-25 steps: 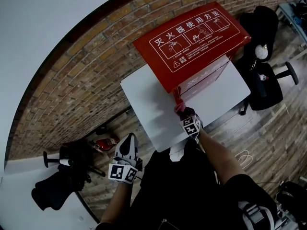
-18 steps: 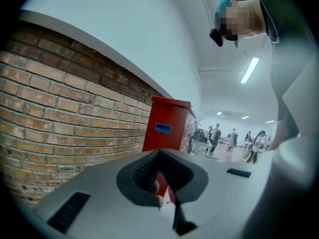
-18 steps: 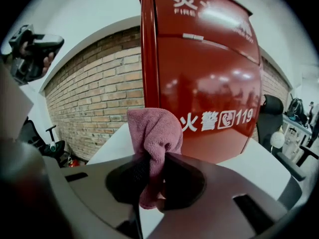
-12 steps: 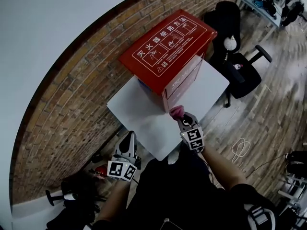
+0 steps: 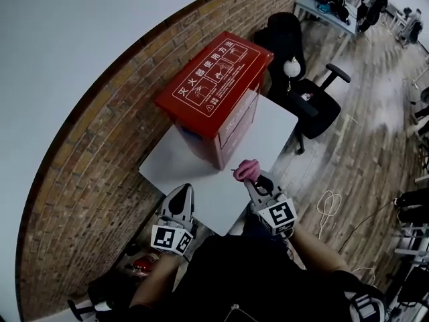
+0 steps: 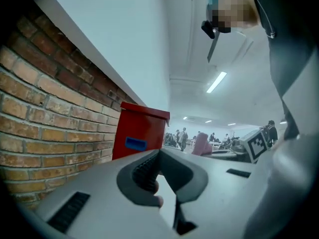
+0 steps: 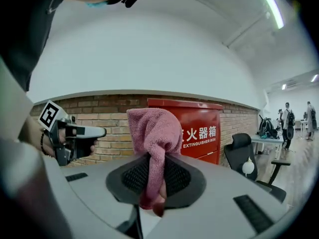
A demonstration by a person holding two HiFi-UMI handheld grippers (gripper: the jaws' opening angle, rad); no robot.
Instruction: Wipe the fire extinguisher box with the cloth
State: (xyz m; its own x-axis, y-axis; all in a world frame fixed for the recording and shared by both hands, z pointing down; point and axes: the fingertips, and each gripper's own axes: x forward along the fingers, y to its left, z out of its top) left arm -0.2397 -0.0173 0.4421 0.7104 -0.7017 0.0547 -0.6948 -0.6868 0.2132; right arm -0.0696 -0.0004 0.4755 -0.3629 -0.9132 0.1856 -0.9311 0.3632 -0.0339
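Two grippers are held over the near edge of a white table (image 5: 175,170). On it the red fire extinguisher box (image 5: 213,86) stands with its back toward a brick wall (image 5: 94,153). The right gripper (image 5: 249,177) is in front of the box's lower near corner, and its jaws are pinching the pink cloth (image 5: 244,170). In the right gripper view the cloth is clamped between the two ribbed pads, with a bunched fold rising above the jaw tips and a short end hanging below them. The cloth is close to the box's front face, which carries white lettering, but it is apart from that face, not touching it. The left gripper (image 5: 181,194) is farther from the box, off its left end and nearer the person, above the table's edge. Its jaws are pressed together at the tips with nothing between them, as the left gripper view shows, and they point toward the box's blue-labelled end. Beyond the box's right end a black office chair (image 5: 305,106) stands on the wooden floor (image 5: 362,166).
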